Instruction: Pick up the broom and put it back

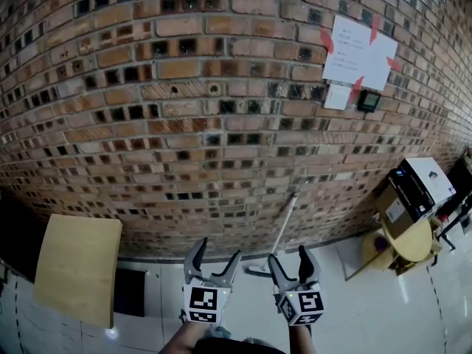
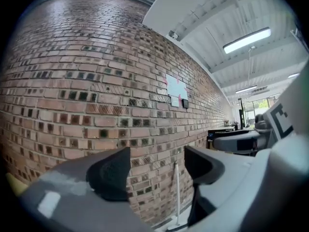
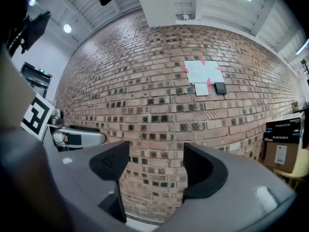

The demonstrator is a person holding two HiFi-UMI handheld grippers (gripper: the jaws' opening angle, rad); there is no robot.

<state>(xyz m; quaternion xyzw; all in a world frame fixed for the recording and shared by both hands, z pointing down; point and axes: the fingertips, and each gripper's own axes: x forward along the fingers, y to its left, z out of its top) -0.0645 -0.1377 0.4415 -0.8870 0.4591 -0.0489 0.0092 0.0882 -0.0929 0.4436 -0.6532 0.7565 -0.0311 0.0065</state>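
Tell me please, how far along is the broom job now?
Done: nothing visible yet. In hand: nothing; the left claw and right claw are open and empty, facing the brick wall. Remaining: grasp the broom leaning there, then put it back.

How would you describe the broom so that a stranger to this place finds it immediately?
Start at the brick wall and look down to its base. The broom leans there, left of the cardboard box. It is the only thin white stick standing against the bricks.

Brick wall (image 1: 184, 87); glossy white floor (image 1: 369, 312); taped paper (image 1: 358, 50); ceiling strip-light (image 2: 246, 40).
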